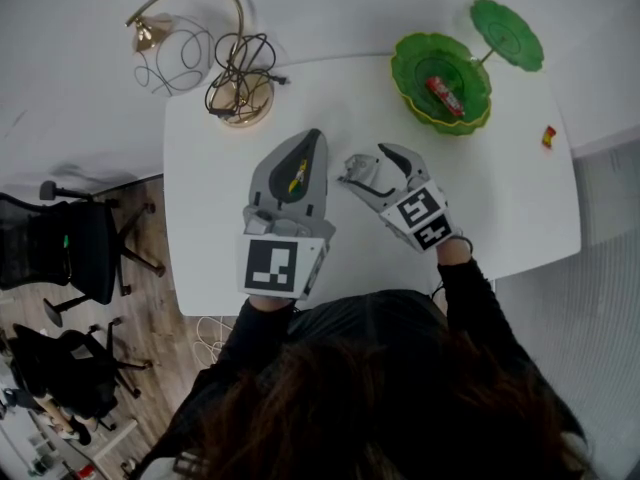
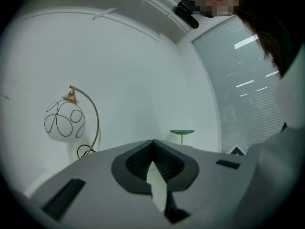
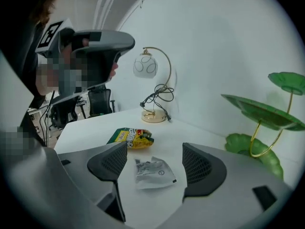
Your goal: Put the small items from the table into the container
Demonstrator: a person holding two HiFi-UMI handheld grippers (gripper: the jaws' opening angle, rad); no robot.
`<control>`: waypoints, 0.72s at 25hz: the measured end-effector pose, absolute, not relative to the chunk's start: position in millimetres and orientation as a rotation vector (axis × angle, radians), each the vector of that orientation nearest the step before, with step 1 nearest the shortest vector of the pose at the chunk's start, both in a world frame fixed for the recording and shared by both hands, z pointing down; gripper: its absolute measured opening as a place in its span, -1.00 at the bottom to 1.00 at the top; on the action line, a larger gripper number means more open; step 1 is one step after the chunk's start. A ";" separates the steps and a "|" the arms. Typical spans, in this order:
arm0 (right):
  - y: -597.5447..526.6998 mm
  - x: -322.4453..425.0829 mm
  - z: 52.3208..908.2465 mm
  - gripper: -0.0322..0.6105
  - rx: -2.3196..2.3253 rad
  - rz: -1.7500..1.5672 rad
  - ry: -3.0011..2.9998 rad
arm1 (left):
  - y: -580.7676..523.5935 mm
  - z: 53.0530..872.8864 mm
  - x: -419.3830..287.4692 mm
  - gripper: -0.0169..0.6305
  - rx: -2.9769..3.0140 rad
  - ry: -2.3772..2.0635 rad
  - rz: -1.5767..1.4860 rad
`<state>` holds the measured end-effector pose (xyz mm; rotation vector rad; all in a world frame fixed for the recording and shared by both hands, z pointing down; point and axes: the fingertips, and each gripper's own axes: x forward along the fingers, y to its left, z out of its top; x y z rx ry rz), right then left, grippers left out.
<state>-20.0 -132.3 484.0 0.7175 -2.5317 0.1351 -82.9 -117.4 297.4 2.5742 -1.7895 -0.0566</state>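
A small silvery packet (image 3: 152,173) lies on the white table (image 1: 500,208), right between the spread jaws of my right gripper (image 3: 155,156), which is open and tilted down at it; the pads do not touch it. In the head view the right gripper (image 1: 365,171) is at the table's middle. A yellow-green snack packet (image 3: 129,137) lies just beyond, seen through the left gripper's frame (image 1: 298,176). My left gripper (image 1: 312,136) hangs level above the table, its tips (image 2: 153,142) together and holding nothing. The green leaf bowl (image 1: 415,63) holds a red item (image 1: 445,96).
A green leaf plate on a stalk (image 1: 507,33) rises beside the bowl. A small red-yellow item (image 1: 548,136) lies near the right edge. A gold lamp with a globe (image 1: 180,53) and its corded base (image 1: 240,98) stand at the far left. Office chairs (image 1: 70,248) are left of the table.
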 end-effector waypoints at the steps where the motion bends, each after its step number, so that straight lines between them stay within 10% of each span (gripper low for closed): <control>1: -131.9 -21.8 493.0 0.21 0.702 0.149 -2.515 | -117.9 297.7 -83.4 -0.94 2.575 -1.789 -0.059; 18: -136.4 -28.7 574.1 0.31 0.541 0.228 -2.329 | -126.1 306.4 -92.8 -0.94 2.548 -1.782 -0.047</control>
